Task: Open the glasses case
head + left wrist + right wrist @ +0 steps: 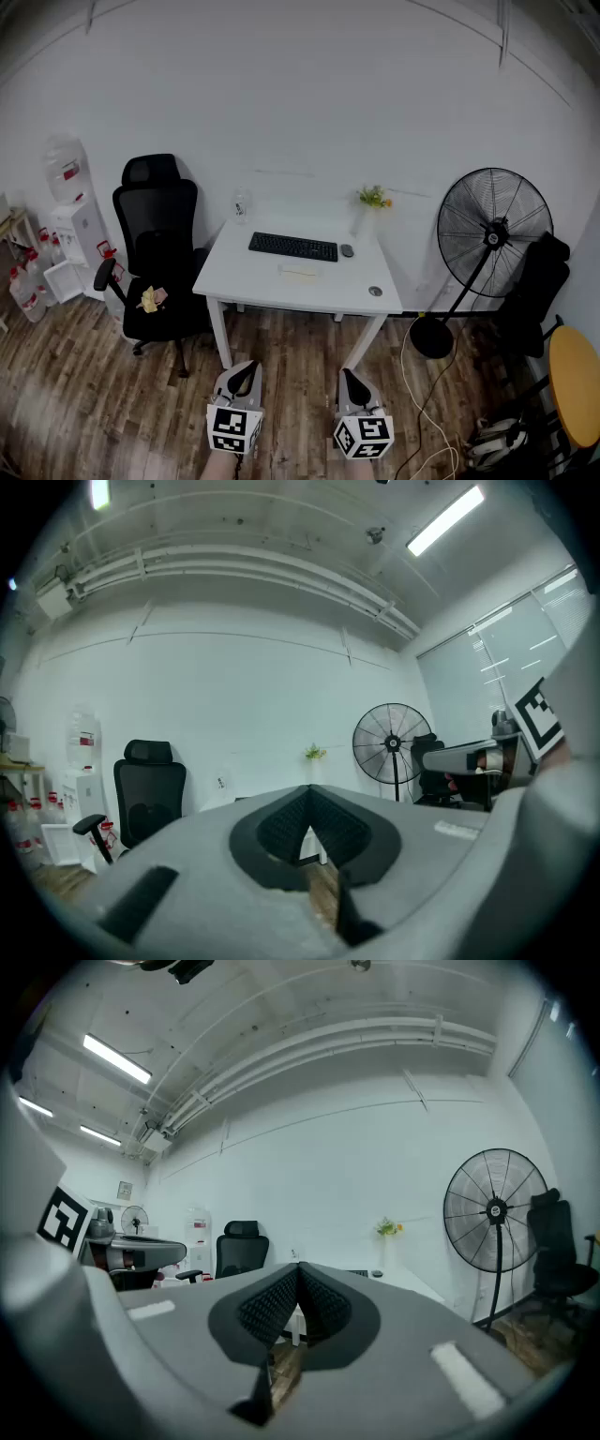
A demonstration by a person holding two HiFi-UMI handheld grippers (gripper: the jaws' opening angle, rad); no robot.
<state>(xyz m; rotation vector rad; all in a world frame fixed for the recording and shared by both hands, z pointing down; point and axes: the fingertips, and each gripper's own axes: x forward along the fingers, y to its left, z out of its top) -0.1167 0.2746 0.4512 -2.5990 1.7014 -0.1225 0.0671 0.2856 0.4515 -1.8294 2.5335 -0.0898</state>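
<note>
Pressing together, left gripper and right gripper jaws grip nothing.

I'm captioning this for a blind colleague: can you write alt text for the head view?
The left gripper and right gripper, both shut, point at a white desk from across a wood floor. On the desk lie a black keyboard and a pale oblong item, likely the glasses case; an office chair stands left, a fan right.
</note>
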